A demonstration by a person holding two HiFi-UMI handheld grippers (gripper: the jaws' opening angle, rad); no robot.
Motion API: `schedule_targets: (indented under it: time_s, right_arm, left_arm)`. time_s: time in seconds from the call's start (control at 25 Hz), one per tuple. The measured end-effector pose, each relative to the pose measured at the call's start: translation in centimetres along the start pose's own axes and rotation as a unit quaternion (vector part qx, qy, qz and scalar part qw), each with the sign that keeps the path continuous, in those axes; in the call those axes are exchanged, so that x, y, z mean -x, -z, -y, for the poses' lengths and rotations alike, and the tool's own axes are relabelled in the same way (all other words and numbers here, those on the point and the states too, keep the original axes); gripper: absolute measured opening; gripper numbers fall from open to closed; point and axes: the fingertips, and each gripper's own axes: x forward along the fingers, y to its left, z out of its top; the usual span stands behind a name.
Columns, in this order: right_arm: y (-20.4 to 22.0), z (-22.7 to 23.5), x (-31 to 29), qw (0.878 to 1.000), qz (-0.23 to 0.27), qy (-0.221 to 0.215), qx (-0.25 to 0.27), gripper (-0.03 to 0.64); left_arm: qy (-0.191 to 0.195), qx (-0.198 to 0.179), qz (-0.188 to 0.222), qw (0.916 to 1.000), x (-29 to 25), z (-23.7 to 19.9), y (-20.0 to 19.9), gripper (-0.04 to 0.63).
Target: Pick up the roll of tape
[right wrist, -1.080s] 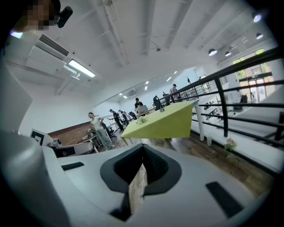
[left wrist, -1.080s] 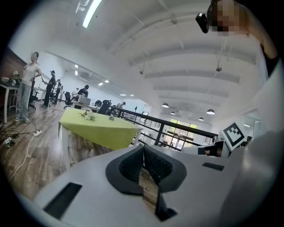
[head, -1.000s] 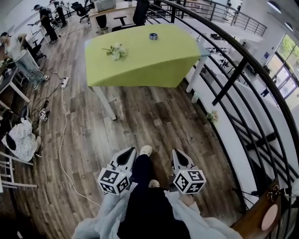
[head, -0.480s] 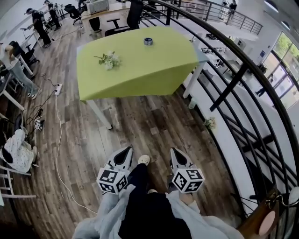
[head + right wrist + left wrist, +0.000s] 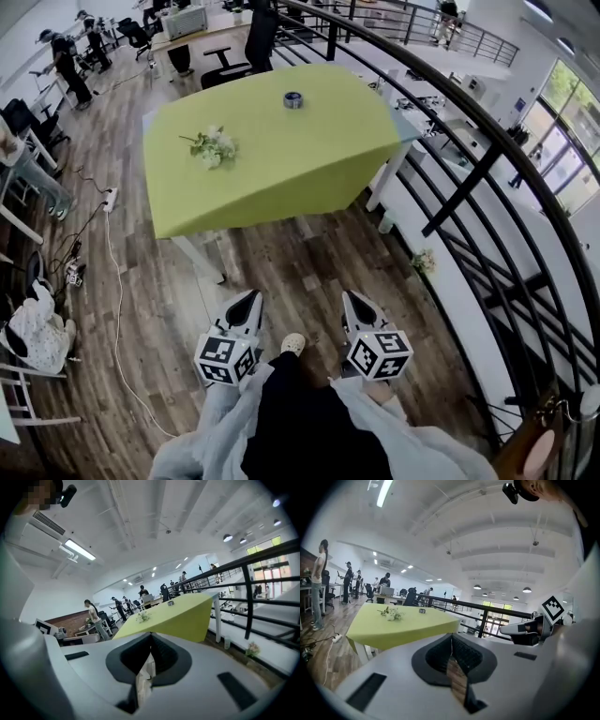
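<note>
Left tongs (image 5: 250, 299) and right tongs (image 5: 352, 301) both clenched empty, well short of the counter (image 5: 281, 169); tape roll (image 5: 293, 99) near its far edge.

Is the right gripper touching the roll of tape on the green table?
Apart. The head view shows the right gripper over the wooden floor, with the roll of tape far ahead on the green table.
</note>
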Motion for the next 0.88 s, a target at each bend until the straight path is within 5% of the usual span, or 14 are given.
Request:
schedule_targets:
  time_s: [0.88]
  right_arm:
    - [-3.7,1.3,-9.6,1.0,0.002,0.007,0.0,0.009]
  left_arm:
    - [0.026,0.008,0.003,0.9996,-7.7,-6.4,-2.7,0.017]
